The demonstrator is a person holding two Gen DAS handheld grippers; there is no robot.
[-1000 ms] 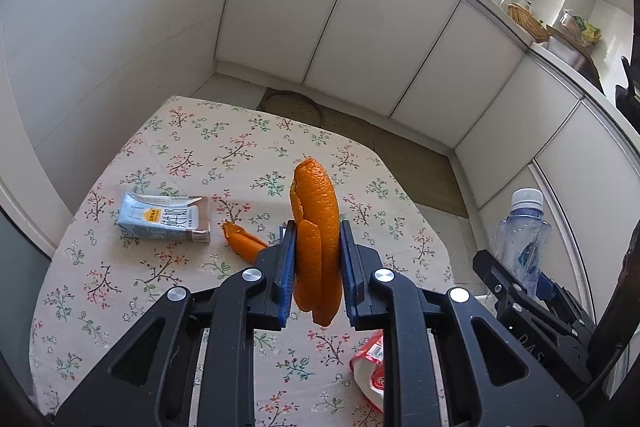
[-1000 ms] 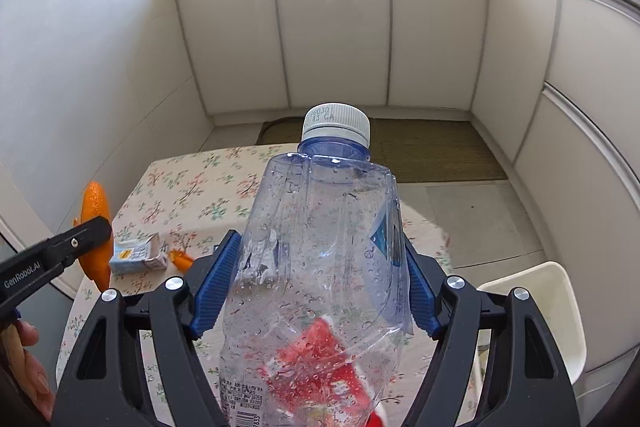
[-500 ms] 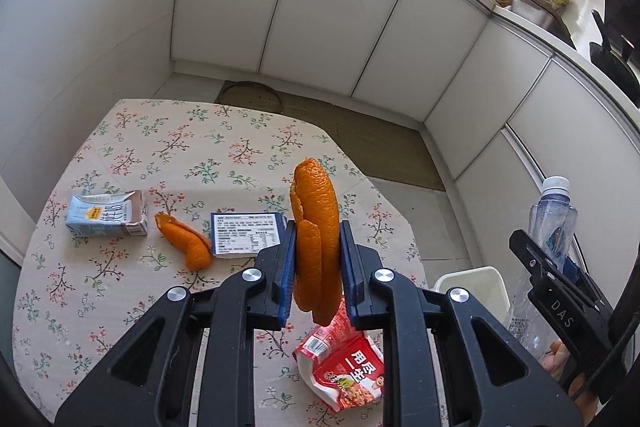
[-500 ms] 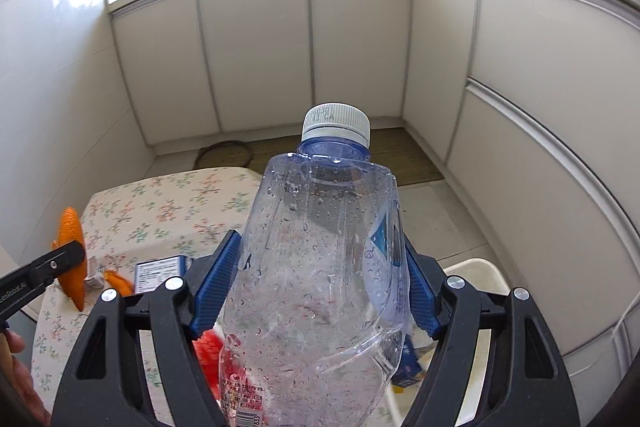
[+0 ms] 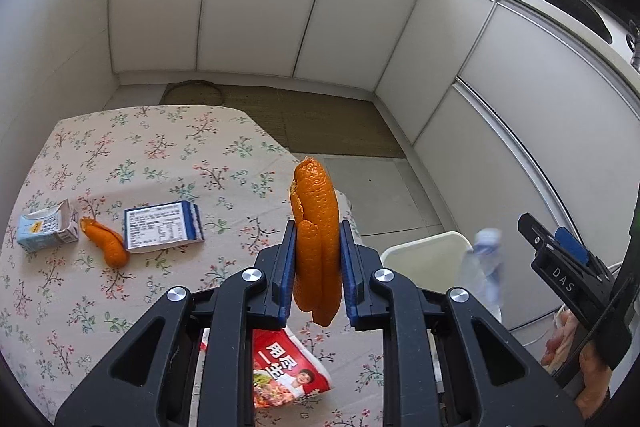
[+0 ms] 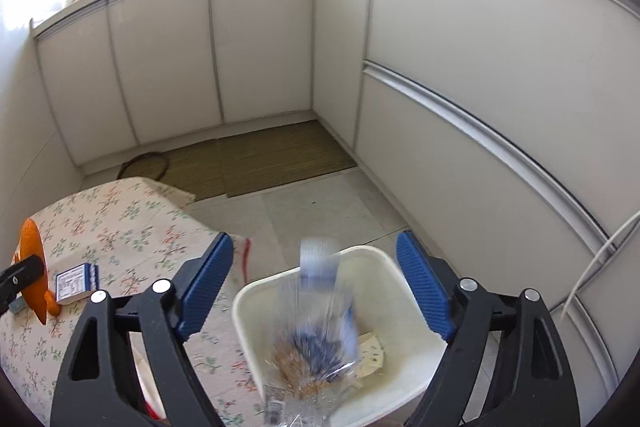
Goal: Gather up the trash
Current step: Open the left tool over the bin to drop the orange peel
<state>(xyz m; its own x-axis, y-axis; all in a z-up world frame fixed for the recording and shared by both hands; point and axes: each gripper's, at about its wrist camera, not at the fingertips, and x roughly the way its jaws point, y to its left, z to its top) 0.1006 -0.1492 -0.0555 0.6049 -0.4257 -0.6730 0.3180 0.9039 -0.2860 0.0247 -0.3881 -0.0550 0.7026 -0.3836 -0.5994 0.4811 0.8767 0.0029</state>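
My left gripper (image 5: 316, 267) is shut on an orange peel (image 5: 318, 239), held above the floral table's (image 5: 160, 155) right edge. My right gripper (image 6: 316, 291) is open above a white trash bin (image 6: 248, 307) on the floor beside the table. A clear plastic bottle (image 6: 316, 311), blurred, is falling free between the open jaws into the bin; it also shows in the left wrist view (image 5: 482, 267). On the table lie another orange peel (image 5: 106, 243), a light blue carton (image 5: 44, 231), a blue-and-white box (image 5: 160, 225) and a red snack packet (image 5: 284, 375).
White kitchen cabinets (image 5: 260, 7) wrap around the back and right. A brown mat (image 6: 256, 159) lies on the tiled floor beyond the table. The bin holds paper scraps (image 6: 370, 351). A white cable (image 6: 596, 263) hangs at the right.
My right gripper swung right from over the table to above the bin, opened and let go of the bottle, which now drops. My left gripper moved right, still holding the peel.
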